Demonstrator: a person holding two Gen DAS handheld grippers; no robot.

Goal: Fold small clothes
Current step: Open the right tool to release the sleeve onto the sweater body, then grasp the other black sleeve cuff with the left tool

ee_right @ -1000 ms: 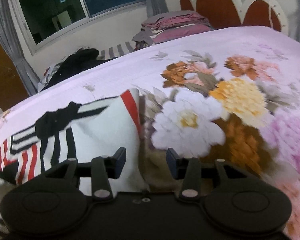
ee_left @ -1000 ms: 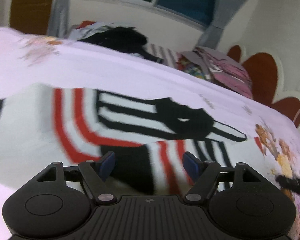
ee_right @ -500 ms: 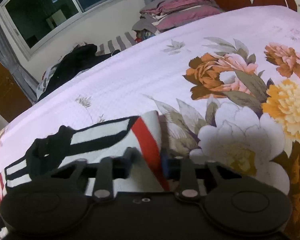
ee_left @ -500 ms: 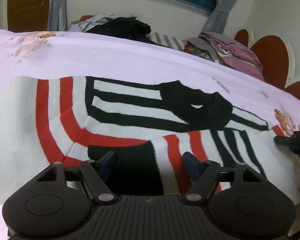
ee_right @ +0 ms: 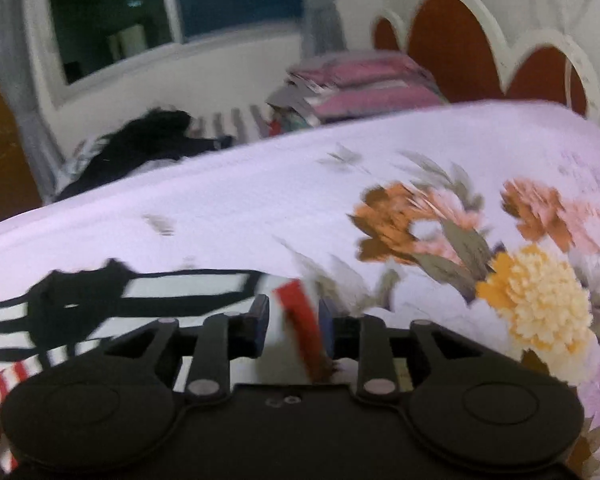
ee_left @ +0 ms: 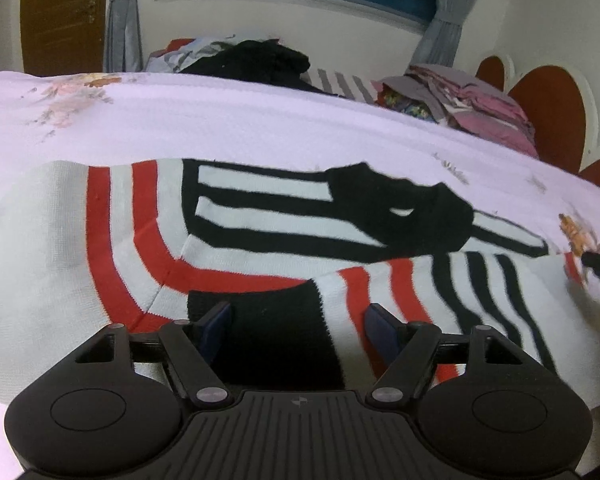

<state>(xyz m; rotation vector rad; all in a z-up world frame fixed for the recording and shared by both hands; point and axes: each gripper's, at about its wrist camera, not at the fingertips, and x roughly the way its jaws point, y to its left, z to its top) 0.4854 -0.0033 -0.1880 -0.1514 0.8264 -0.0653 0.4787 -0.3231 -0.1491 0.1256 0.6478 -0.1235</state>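
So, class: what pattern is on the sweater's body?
The sweater shows red and black stripes on white, clearest in the left wrist view.

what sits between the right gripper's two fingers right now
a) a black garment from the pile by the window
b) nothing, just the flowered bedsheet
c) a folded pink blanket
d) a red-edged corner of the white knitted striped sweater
d: in the right wrist view the right gripper straddles the red-edged corner of the white knitted striped sweater, its fingers narrowly apart.
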